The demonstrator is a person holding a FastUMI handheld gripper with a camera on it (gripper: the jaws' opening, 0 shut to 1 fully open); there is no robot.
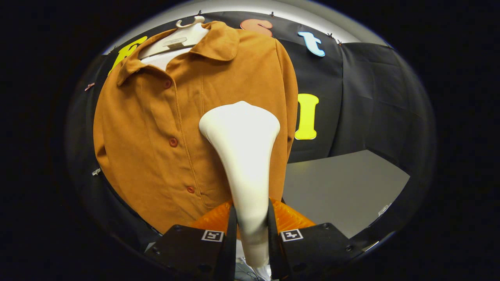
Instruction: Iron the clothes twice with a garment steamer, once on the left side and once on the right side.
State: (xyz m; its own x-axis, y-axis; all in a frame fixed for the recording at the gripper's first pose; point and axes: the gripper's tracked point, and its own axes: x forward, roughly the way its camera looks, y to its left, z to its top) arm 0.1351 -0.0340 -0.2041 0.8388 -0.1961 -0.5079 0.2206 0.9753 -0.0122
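An orange-brown buttoned shirt (pixel 156 128) hangs on a white hanger (pixel 183 37) against the booth's wall. My gripper (pixel 251 224) is shut on the handle of a white garment steamer (pixel 242 148), both fingers pressing its narrow neck. The steamer's broad head rises ahead of the fingers and lies over the shirt's right half, to the right of the button row (pixel 173 142). Whether the head touches the cloth I cannot tell.
A grey table surface (pixel 343 187) spreads to the right of the shirt, beyond the fingers. Black cloth wall stands behind the shirt and along the table's far side. Small clips (pixel 96 171) hold the cloth at the left.
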